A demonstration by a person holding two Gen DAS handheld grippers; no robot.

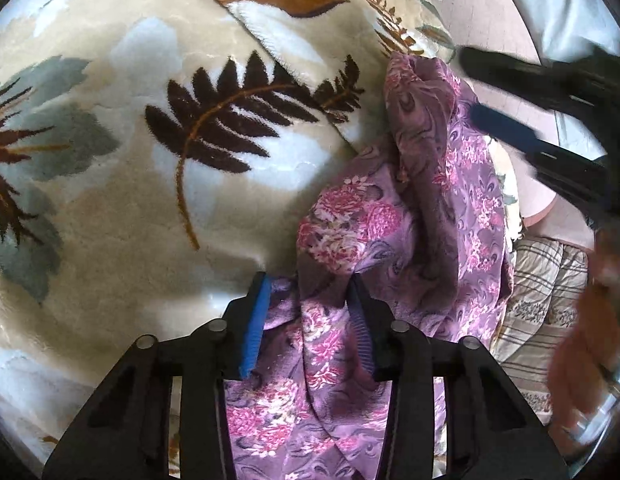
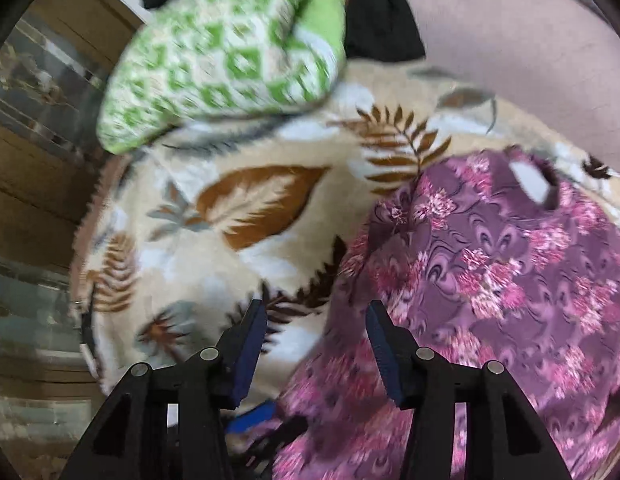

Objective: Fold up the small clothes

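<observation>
A purple floral garment [image 1: 422, 216] lies bunched on a cream leaf-patterned blanket [image 1: 110, 184]. My left gripper [image 1: 310, 284] has its jaws apart, and a fold of the garment passes between the blue pads [image 1: 254, 328]. My right gripper [image 2: 316, 310] is open and empty above the garment's left edge [image 2: 490, 272]. It also shows in the left wrist view [image 1: 510, 128], blurred, at the upper right, above the garment. The left gripper's blue pad [image 2: 250, 420] shows low in the right wrist view, at the garment's near edge.
A green and white patterned pillow [image 2: 222, 52] lies at the blanket's [image 2: 230, 248] far end. Dark cloth [image 2: 382, 12] lies beside it. Wooden furniture [image 2: 34, 184] stands to the left. Plaid bedding [image 1: 546, 292] lies right of the garment. A pale wall [image 2: 530, 40] stands behind.
</observation>
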